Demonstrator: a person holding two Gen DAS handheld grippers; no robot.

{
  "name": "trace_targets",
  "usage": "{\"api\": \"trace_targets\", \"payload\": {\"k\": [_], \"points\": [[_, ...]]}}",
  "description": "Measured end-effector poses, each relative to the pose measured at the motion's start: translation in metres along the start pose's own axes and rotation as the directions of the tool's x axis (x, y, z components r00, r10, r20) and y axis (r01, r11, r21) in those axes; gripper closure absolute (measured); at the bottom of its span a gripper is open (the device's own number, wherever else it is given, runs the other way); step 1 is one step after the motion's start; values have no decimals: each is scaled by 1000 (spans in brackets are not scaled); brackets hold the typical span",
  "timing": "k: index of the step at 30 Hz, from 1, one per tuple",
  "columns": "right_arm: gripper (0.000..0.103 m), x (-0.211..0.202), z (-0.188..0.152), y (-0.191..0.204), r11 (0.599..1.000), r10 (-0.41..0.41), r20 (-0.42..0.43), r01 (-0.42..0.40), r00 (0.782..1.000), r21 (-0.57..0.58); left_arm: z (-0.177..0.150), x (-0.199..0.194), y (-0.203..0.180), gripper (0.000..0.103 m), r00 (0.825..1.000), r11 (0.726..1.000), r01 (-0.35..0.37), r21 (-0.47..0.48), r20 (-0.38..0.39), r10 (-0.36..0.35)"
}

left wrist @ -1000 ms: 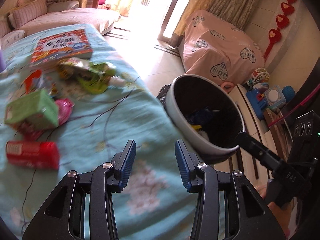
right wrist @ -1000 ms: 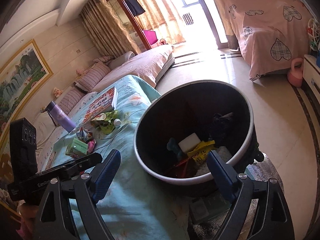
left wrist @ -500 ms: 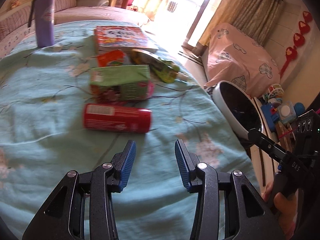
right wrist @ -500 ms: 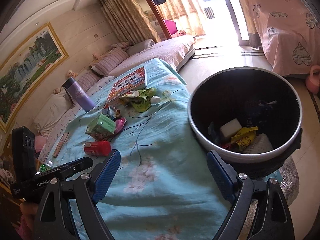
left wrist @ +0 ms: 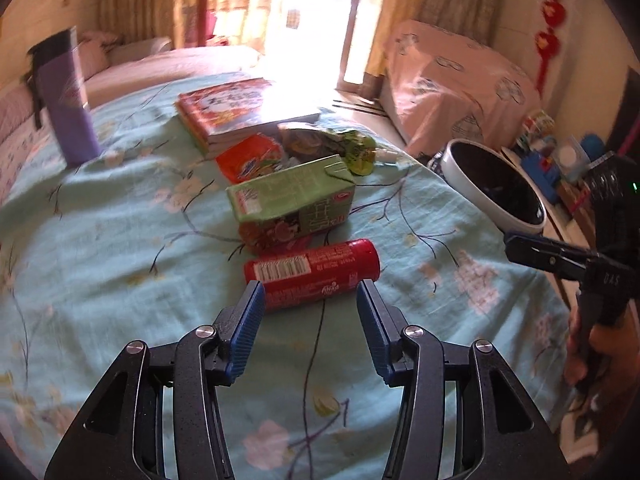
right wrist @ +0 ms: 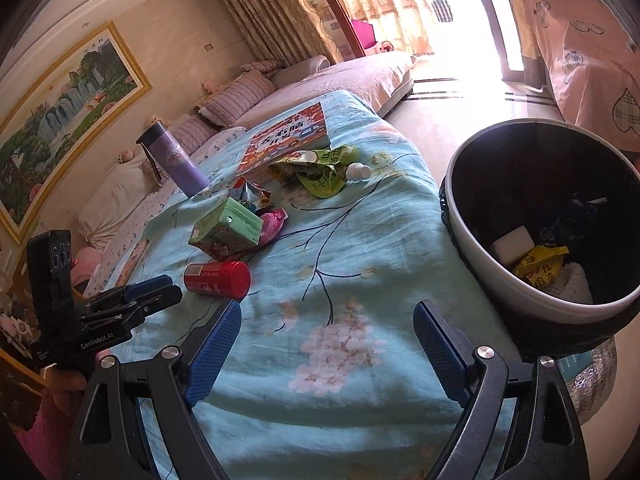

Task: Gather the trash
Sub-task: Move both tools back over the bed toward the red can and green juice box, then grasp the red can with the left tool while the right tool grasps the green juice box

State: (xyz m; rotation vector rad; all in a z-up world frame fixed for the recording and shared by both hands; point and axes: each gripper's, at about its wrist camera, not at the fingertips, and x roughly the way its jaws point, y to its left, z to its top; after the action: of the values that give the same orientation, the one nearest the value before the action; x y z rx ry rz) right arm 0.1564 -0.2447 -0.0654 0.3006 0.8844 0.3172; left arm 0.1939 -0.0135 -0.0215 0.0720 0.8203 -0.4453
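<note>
One red can (left wrist: 312,274) lying on its side on the tabletop (left wrist: 120,240), just beyond the tips of the left gripper (left wrist: 310,300), jaws spread open, nothing held. Behind the can, touching: one green carton (left wrist: 290,200). Farther: one orange wrapper (left wrist: 252,158), one green pouch (left wrist: 340,146), one book (left wrist: 236,110). Far left: one purple bottle (left wrist: 66,108), upright. Right of the tabletop: one bin (right wrist: 536,300), trash inside. Right gripper (right wrist: 326,328) wide open, empty, above the near cloth.
</note>
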Motion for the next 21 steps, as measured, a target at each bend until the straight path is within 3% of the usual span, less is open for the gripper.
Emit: {"api": "trace_targets", "payload": {"k": [5,12,13,15,17,21], "points": [[14,10,3,0,1000,0,-21,0,1000,-1,9,13,-3,31,1000,991,11,131,-3,-10],[14,20,13,0,1000,2,-33,-2,999,-12,16,41,-19,28,995,950,60,307,-90,-33],[14,21,15,0,1000,3,-31,-4,1000,-12,15,45,-22,28,995,944,39,327,-98,-8],[14,23,19,1,1000,8,-26,-8,1000,-15,11,49,-28,47,994,935,32,353,-112,9],[14,27,23,3,1000,16,-22,-16,1000,-21,6,48,-32,54,994,931,14,366,-108,28],[14,37,29,12,998,43,-24,-45,999,-48,-3,35,-23,61,993,959,29,282,-115,4]]}}
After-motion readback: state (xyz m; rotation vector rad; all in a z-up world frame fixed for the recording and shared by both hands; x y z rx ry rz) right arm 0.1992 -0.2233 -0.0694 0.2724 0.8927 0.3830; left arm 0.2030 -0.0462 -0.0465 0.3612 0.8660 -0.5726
